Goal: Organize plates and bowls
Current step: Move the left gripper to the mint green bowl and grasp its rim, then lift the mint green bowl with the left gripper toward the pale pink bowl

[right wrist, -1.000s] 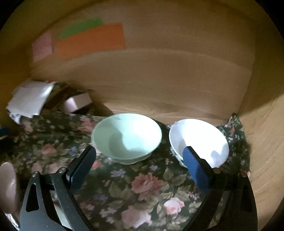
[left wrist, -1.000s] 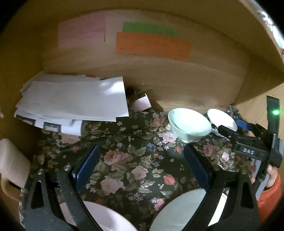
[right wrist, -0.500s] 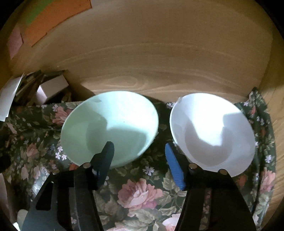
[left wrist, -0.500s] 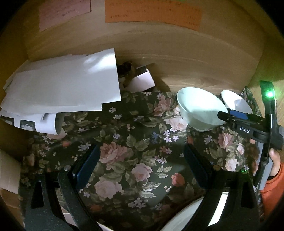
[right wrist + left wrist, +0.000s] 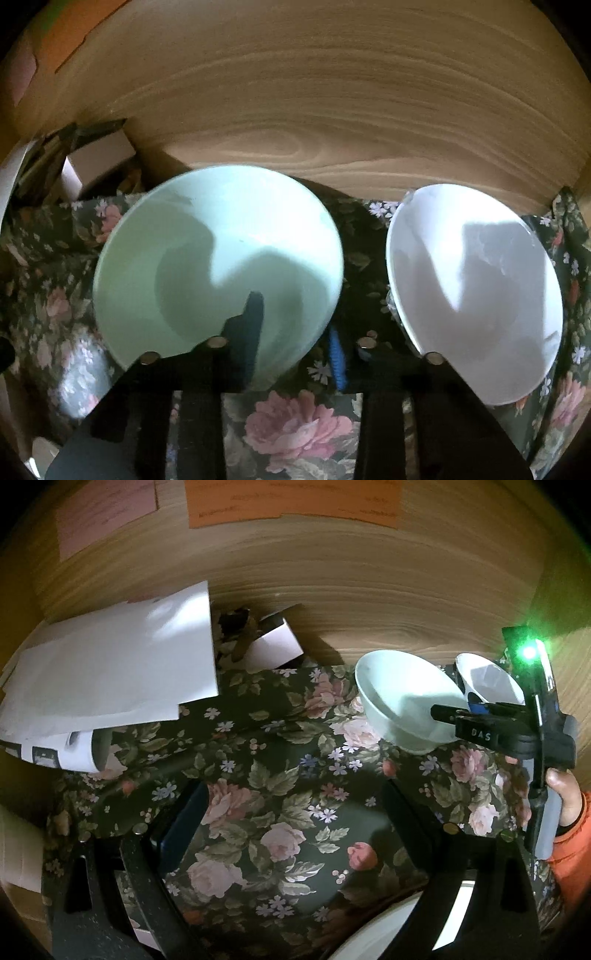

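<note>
r gripper point(image 5: 295, 332) has just been closing on the near rim of the green bowl point(image 5: 207, 258): one finger point(image 5: 251, 325) sits inside the bowl, the other blue finger outside the wall, rim pinched between them. in the l view the same gripper point(image 5: 469, 710) reaches across the bowl point(image 5: 399, 698) from the right, held by a hand point(image 5: 565, 794) w/ an orange sleeve point(image 5: 572, 856). green bowl sits on the floral cloth point(image 5: 280, 805) near the wood back wall point(image 5: 332, 110), tilted a bit toward the cam. white bowl point(image 5: 472, 295) just beside it on the right, apart, not touching; also seen behind the gripper in l view point(image 5: 487, 679). l gripper point(image 5: 295, 812) hangs over bare cloth, fingers wide apart, nothing between them. white plate point(image 5: 388, 934) edge shows at the bottom under its right finger; contact can't tell. papers point(image 5: 110, 672) piled far left, small box point(image 5: 273, 646) by the wall, orange note point(image 5: 295, 498) and pink note point(image 5: 107, 513) stuck on the wall.
</note>
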### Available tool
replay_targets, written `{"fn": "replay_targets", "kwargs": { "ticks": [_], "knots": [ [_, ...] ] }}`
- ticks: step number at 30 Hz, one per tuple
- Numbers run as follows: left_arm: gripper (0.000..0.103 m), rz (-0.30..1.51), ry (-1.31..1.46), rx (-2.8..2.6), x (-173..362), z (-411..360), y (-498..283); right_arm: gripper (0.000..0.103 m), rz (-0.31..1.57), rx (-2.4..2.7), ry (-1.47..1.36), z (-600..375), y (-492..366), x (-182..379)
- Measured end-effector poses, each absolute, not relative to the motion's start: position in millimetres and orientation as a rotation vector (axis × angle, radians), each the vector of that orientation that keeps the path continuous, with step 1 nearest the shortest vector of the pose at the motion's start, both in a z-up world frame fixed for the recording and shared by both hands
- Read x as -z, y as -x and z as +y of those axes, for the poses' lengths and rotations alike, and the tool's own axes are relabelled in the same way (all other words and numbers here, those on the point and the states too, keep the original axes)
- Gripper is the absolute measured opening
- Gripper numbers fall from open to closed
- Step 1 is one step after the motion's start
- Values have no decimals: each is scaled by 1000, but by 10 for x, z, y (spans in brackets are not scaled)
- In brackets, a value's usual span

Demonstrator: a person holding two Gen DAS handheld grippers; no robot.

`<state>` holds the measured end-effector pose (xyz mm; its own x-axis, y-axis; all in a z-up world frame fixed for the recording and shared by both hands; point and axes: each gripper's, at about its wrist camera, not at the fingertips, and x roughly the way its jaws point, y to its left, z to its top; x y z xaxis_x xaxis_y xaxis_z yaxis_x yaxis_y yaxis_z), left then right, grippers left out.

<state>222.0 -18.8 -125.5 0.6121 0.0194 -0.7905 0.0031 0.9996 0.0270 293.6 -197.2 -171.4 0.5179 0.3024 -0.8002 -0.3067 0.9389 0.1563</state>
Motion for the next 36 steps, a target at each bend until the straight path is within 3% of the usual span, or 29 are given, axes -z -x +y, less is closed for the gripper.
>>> {"fn": "replay_targets", "kwargs": {
  "ticks": [8, 14, 27, 36],
  "knots": [
    [95, 957, -8, -4, 1339, -237, -2373, 20, 965, -478, 70, -1882, -2688, 1687],
    [78, 1039, -10, 10, 1511, -282, -2478, 19, 988, -574, 62, -1799, -2459, 1680],
    [22, 1175, -36, 52, 1836, -356, -2608, 19, 978, -628, 8, -1758, -2459, 1757],
    [20, 1155, -43, 56, 1794, -400, -2576, 19, 949, -610, -2, -1704, -2390, 1658]
  ]
}}
